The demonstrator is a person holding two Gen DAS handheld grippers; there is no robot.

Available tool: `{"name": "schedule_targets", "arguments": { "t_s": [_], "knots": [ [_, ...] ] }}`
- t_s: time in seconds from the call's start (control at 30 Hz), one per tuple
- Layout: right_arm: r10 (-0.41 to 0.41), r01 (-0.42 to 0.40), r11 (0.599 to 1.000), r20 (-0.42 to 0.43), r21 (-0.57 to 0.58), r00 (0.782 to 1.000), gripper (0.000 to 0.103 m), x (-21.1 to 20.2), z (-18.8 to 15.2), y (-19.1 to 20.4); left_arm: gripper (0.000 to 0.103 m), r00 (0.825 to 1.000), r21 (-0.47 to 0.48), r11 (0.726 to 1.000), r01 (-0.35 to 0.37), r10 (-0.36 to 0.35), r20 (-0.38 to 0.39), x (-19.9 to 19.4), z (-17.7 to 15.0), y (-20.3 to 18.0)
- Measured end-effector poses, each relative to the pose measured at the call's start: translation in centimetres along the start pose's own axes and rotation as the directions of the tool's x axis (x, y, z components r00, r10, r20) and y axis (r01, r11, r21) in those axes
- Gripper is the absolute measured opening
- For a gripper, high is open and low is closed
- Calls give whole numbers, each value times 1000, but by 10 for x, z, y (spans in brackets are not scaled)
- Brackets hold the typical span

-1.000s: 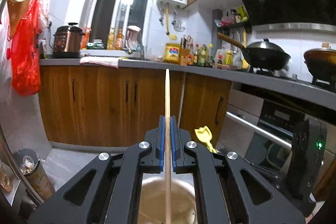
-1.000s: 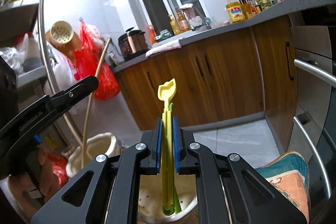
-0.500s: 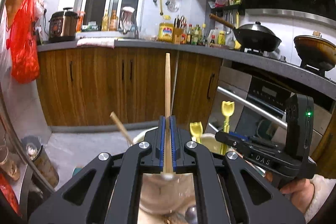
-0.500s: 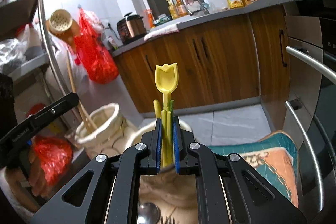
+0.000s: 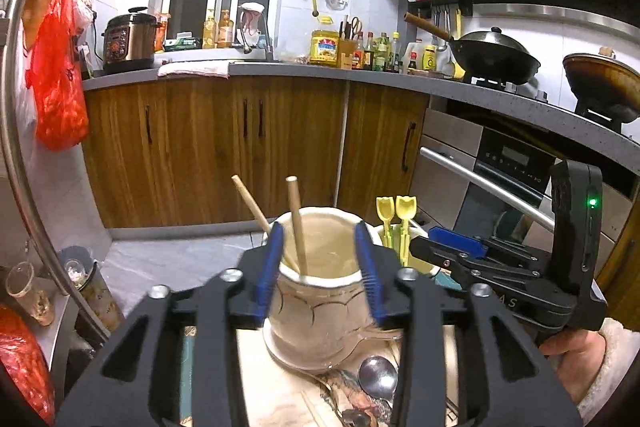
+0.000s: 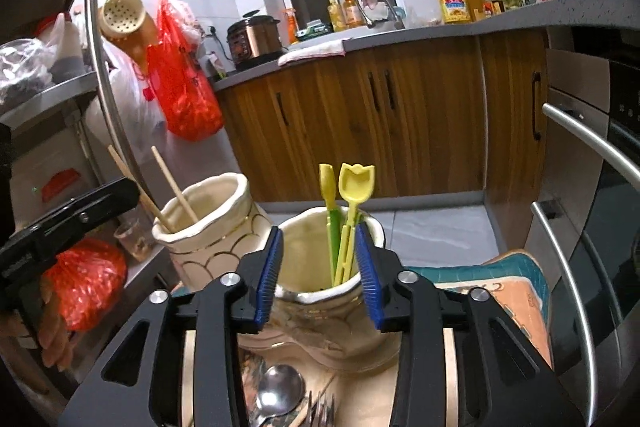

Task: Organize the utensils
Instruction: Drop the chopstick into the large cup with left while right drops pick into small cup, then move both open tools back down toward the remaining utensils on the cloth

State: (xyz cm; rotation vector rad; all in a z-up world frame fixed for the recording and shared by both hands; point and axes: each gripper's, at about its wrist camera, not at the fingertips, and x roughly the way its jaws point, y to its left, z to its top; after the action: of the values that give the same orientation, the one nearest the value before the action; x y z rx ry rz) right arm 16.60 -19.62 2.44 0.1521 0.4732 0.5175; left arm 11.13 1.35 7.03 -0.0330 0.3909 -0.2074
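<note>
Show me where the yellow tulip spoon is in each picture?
Left wrist view: the yellow tulip spoon stands right of centre, in the farther cream jar, behind the chopstick jar.
Right wrist view: it stands at centre, in the near jar between the open fingers.
Shared landmark: the red plastic bag hanging left.

Two cream ceramic holders stand close together at lower centre of both views, narrow gap between. Left holder (image 6: 208,223): two wooden chopsticks (image 6: 176,193) lean up out of the mouth, blocking its left side; right side open. Right holder (image 6: 332,267): yellow and green plastic spoons (image 6: 352,195) stand at the right of the mouth; left part free. A metal spoon (image 6: 280,393) and fork lie at bottom centre. Curved steel shelf post (image 6: 108,87) bounds the left; oven handle (image 6: 592,135) the right. Floor beyond is clear.
</note>
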Motion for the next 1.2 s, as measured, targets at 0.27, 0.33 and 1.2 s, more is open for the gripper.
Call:
{"name": "schedule_targets", "arguments": {
  "t_s": [0.27, 0.33, 1.2],
  "knots": [
    [-19, 19, 1000, 30, -23, 999, 82, -36, -10, 2, 77, 999, 30, 998, -47, 48, -6, -42, -9, -4],
    [-40, 41, 999, 27, -35, 999, 89, -46, -17, 0, 86, 998, 24, 998, -57, 58, -28, -48, -15, -4],
    [-74, 55, 996, -312, -67, 947, 96, -26, -85, -22, 82, 874, 78, 989, -126, 148, -463, 12, -130, -6]
  ]
}}
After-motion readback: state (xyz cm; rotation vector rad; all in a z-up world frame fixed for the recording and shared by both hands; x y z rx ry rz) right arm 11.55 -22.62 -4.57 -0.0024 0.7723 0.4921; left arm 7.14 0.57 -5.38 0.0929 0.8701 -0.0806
